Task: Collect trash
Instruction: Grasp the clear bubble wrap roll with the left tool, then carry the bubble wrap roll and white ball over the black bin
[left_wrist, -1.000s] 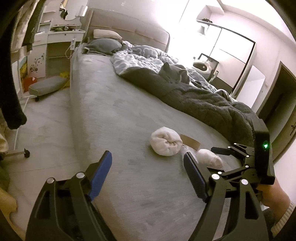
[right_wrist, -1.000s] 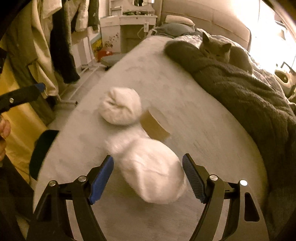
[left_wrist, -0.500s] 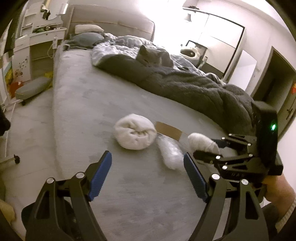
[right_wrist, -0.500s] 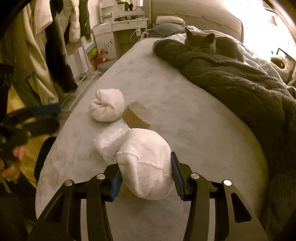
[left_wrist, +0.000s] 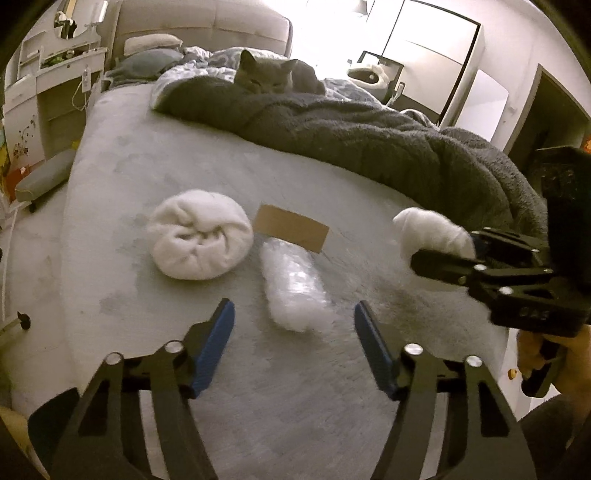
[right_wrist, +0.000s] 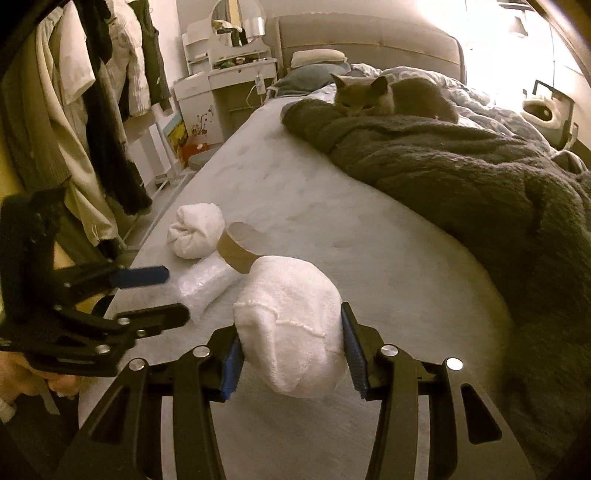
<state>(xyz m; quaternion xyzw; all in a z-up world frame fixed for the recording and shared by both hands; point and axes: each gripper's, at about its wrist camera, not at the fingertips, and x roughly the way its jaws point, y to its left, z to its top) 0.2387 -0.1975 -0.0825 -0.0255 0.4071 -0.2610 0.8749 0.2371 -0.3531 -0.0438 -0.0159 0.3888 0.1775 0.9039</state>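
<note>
My right gripper is shut on a white balled cloth and holds it above the grey bed; the cloth also shows in the left wrist view, at the right. My left gripper is open and empty, its jaws just short of a clear crumpled plastic wrap lying on the bed. A cardboard tube lies behind the wrap. A second white balled cloth lies to the left of the tube. The wrap, the tube and the second cloth also show in the right wrist view.
A grey cat lies on a dark grey blanket across the bed's far right. A white dresser and hanging clothes stand left of the bed. A grey stool sits on the floor.
My right gripper closed on the white balled cloth and lifted it off the bed. My left gripper moved forward and right toward the plastic wrap, staying open.
</note>
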